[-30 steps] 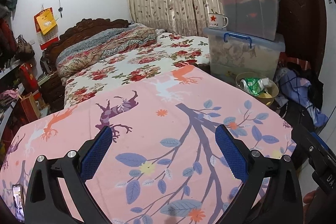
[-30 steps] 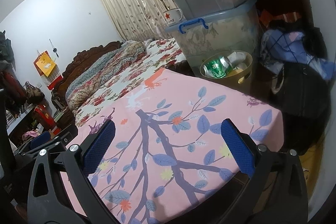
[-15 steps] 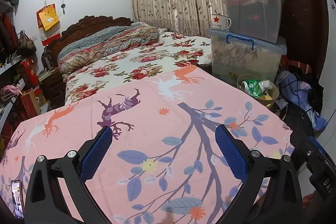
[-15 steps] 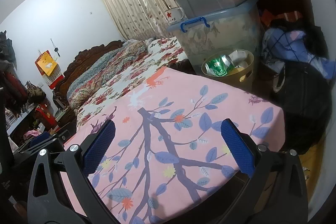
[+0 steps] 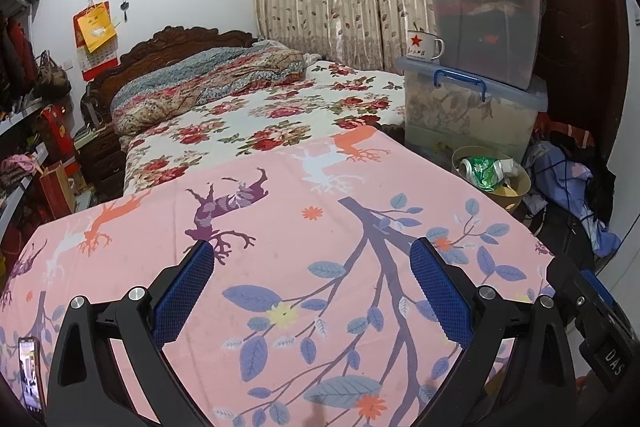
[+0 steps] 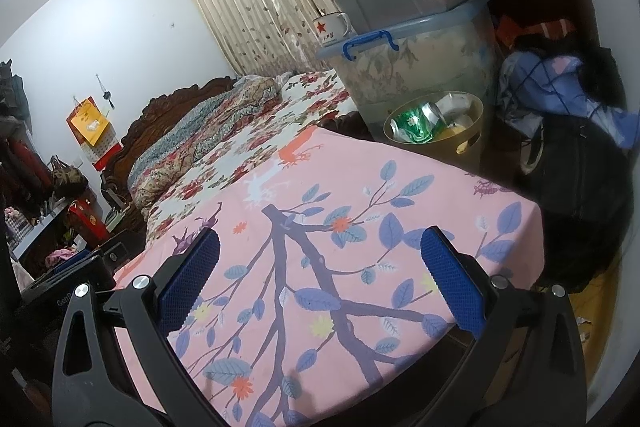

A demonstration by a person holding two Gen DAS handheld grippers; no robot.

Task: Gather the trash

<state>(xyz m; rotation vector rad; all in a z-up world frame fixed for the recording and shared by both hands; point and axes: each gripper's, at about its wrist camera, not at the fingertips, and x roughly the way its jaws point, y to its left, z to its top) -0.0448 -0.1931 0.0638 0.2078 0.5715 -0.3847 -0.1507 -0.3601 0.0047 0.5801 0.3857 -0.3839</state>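
A tan round bin (image 5: 516,189) (image 6: 474,143) stands on the floor past the far right corner of the pink tree-print cloth (image 5: 288,227) (image 6: 360,203). Inside it lie a crushed green can (image 5: 482,171) (image 6: 414,125) and other scraps. My left gripper (image 5: 310,287) hangs open over the cloth with nothing between its blue pads. Over the cloth's right half my right gripper (image 6: 320,281) is open and empty too. The right gripper's body shows at the lower right edge of the left wrist view.
Stacked clear storage boxes (image 5: 476,103) (image 6: 408,67) with a star mug (image 5: 424,45) (image 6: 330,27) rise behind the bin. A flowered bed (image 5: 256,115) lies beyond the cloth. Clothes and a black bag (image 6: 576,167) crowd the floor at right. A phone (image 5: 30,373) lies at the cloth's left corner.
Both views have shifted slightly: the bin and boxes sit a little higher and nearer in frame. Both grippers stay open and empty.
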